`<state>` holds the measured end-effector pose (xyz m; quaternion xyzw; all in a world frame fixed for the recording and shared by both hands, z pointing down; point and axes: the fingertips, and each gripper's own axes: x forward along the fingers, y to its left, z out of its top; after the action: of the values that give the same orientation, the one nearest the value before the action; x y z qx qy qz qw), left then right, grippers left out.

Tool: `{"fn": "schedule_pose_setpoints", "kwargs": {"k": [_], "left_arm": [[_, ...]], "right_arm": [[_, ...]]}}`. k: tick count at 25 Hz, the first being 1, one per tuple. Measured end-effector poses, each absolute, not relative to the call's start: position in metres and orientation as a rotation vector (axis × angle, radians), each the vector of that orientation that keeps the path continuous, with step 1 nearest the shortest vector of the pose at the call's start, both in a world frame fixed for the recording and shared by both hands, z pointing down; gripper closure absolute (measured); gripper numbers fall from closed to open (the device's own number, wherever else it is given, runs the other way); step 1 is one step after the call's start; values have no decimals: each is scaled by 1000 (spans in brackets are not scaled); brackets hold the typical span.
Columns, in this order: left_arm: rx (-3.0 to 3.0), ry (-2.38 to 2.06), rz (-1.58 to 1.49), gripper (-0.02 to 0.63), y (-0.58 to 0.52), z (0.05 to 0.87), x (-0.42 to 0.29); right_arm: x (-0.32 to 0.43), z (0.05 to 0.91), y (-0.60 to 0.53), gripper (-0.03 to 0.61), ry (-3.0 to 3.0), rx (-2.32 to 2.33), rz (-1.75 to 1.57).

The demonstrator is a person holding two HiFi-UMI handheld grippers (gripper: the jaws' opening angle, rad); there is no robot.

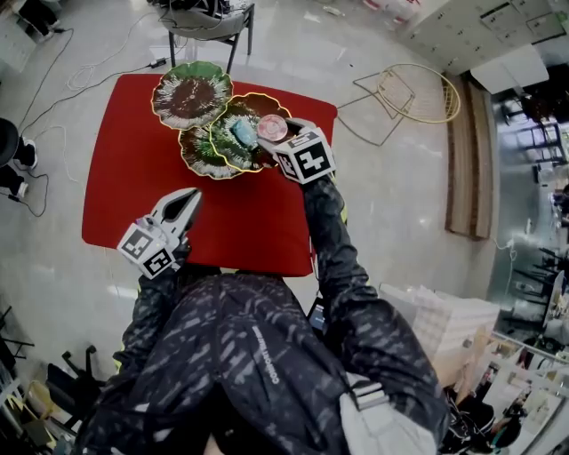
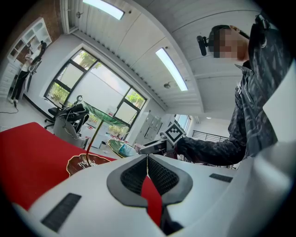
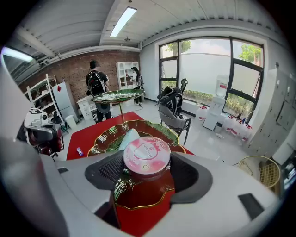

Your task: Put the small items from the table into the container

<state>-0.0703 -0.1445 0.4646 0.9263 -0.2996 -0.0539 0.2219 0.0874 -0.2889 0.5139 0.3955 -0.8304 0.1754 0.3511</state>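
On the red table stands a tiered holder of green leaf-shaped dishes with gold rims. A teal packet lies in the middle dish. My right gripper is shut on a round pink-lidded tub, held just above the near rim of that dish; the right gripper view shows the tub squeezed between both pads. My left gripper hovers over the table's front left part, jaws shut and empty, tips meeting. One small wrapped item lies on the cloth left of the holder.
A yellow wire basket lies on the floor right of the table. A dark-legged table and floor cables sit beyond the far edge. White boxes stand at my right. Two people stand far off by shelves.
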Motion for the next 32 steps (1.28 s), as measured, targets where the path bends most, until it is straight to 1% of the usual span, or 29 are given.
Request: {"fn": "schedule_pose_setpoints", "kwargs": {"k": [8,32], "left_arm": [[2561,-816,-139,601,-146,470,-73],[2567,-845,-137,601,-133,465,-83]], "right_arm": [[81,516,-297,262,-2182,1041,525],[75,518,-283,262,-2167,1004,444]]}}
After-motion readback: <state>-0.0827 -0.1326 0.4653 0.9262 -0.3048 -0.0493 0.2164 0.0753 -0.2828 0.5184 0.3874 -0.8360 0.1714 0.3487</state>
